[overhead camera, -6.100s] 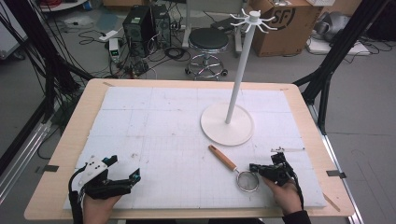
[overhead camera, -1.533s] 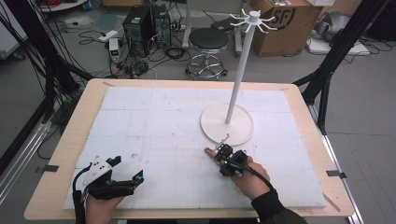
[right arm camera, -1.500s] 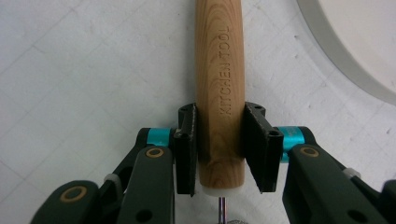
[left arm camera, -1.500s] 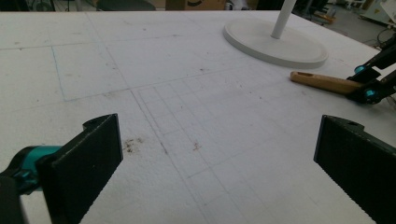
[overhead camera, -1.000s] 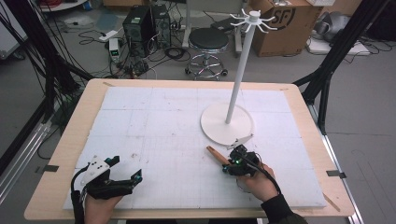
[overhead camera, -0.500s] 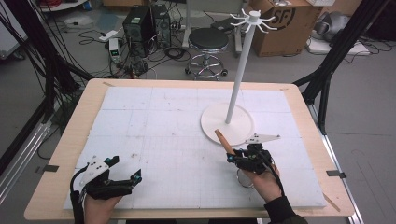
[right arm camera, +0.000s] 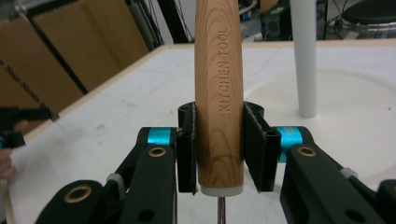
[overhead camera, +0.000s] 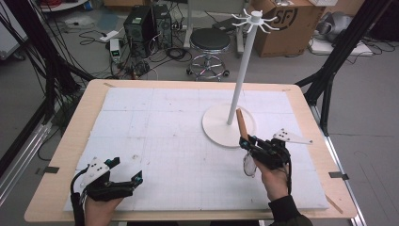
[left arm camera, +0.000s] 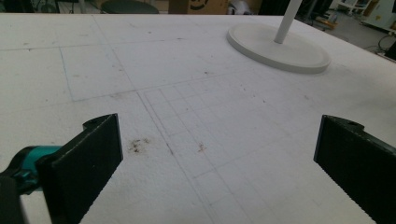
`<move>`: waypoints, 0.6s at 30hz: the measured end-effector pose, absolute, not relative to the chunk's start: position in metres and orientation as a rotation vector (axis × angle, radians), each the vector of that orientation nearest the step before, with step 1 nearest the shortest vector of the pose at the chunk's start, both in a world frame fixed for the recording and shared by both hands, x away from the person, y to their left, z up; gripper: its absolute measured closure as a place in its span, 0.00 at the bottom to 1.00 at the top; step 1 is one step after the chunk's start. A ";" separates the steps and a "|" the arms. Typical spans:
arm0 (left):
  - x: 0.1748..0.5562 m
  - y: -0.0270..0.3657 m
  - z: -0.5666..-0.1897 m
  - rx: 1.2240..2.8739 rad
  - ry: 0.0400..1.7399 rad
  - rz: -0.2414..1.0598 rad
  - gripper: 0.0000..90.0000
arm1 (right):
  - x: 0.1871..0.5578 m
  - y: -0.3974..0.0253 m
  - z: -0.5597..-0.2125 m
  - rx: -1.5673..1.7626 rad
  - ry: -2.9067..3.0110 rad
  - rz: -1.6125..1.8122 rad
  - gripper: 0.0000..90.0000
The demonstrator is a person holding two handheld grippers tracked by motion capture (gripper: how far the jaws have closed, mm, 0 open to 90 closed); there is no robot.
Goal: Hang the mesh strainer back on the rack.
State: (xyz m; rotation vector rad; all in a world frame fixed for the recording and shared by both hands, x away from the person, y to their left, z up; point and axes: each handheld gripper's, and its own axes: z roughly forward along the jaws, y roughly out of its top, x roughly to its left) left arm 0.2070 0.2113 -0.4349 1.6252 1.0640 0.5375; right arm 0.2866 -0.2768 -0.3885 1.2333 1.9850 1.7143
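A wooden-edged desk point(overhead camera: 66, 141) covered by a white gridded foam mat point(overhead camera: 164, 122) is seen from above. On the far right part of the mat a white hook stand point(overhead camera: 240, 70) is set, its round base point(overhead camera: 214, 123) resting flat and its pole rising to a crown of short hooks.

The right tongs point(overhead camera: 248, 142) are held by the person's right hand point(overhead camera: 275, 181) near the right front of the desk, just in front of the stand base. They are clenched on the wooden handle point(overhead camera: 242, 123) of a kitchen strainer. In the right gripper view the handle point(right arm camera: 219, 93) is gripped between the two black pads close to its lower end, and the words "KITCHEN TOOL" are read along it. The handle is tilted up and away over the near rim of the base, while the round wire head point(overhead camera: 249, 165) hangs below the tongs beside the hand; whether the head touches the mat cannot be told. A grey three-cornered plate point(overhead camera: 291, 137) stands out to the right of the tongs.

The left tongs point(overhead camera: 127, 173) are held by the left hand point(overhead camera: 101, 205) at the near left corner of the mat, well apart from the stand. They are released: in the left gripper view the two jaws are spread wide with bare mat point(left arm camera: 196, 121) between them and nothing grasped. The stand base point(left arm camera: 278, 46) is seen far off to the right in that view.

On the floor beyond the desk are seen a black round stool point(overhead camera: 210, 41), a cardboard box point(overhead camera: 287, 23) and computer cases with cables point(overhead camera: 146, 23).
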 end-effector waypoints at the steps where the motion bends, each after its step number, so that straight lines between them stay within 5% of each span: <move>1: 0.207 0.211 -0.435 1.625 1.064 0.538 0.02 | 0.286 -0.278 -0.387 1.235 1.961 1.730 0.76; 18: 0.208 0.212 -0.435 1.618 1.064 0.523 0.02 | 0.291 -0.282 -0.343 1.114 1.792 1.890 0.76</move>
